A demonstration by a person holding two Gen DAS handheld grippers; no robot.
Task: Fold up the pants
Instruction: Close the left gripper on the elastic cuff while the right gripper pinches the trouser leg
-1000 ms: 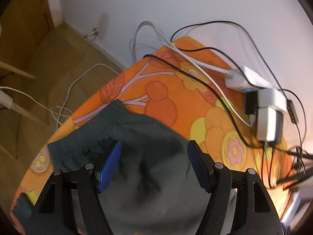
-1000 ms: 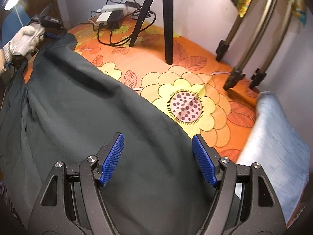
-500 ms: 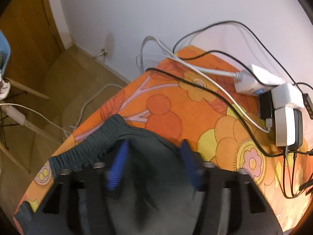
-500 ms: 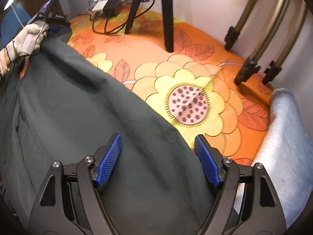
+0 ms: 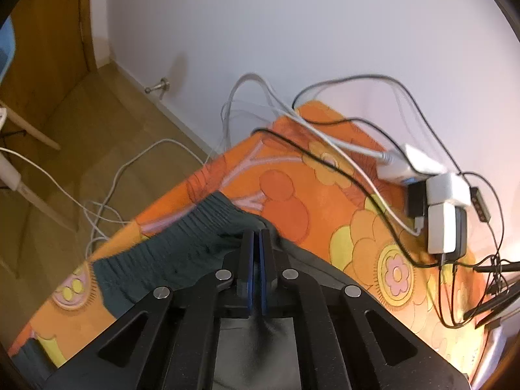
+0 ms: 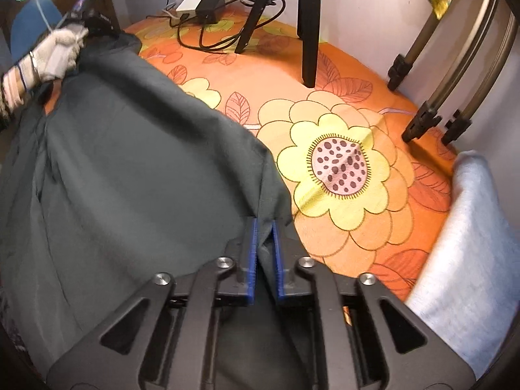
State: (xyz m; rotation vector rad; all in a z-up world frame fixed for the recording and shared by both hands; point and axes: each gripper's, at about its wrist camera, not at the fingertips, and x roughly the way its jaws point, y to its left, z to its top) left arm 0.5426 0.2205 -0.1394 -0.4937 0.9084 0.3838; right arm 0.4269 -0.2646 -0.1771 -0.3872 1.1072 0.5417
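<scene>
A big table with an orange flower cloth [image 6: 341, 227] fills both views. The dark green pants [image 6: 130, 178] lie spread over it, covering the whole space to the left of the right gripper's fingers and reaching far ahead to the other hand.

A pale blue folded cloth [image 6: 461, 243] sits on the table to the right of the right gripper's fingers. Black tripod legs [image 6: 308, 32] stand far ahead of those fingers, and more tripod legs [image 6: 438, 97] stand ahead and to the right.

The right gripper [image 6: 264, 227] is pinched tight on the edge of the pants, with a fold of the cloth squeezed between its blue pads.

The left gripper [image 5: 256, 237] is pinched tight on the stretchy waistband of the pants [image 5: 182, 247], close to a corner of the table. The ribbed band runs off to the left of its fingers. In the right wrist view, a hand in a white glove [image 6: 58, 55] holds this gripper.

White and black power plugs [image 5: 435, 204] lie ahead and to the right of the left fingers. Cables [image 5: 325, 136] run from them across the cloth, and some hang down to the wooden floor [image 5: 81, 149].
</scene>
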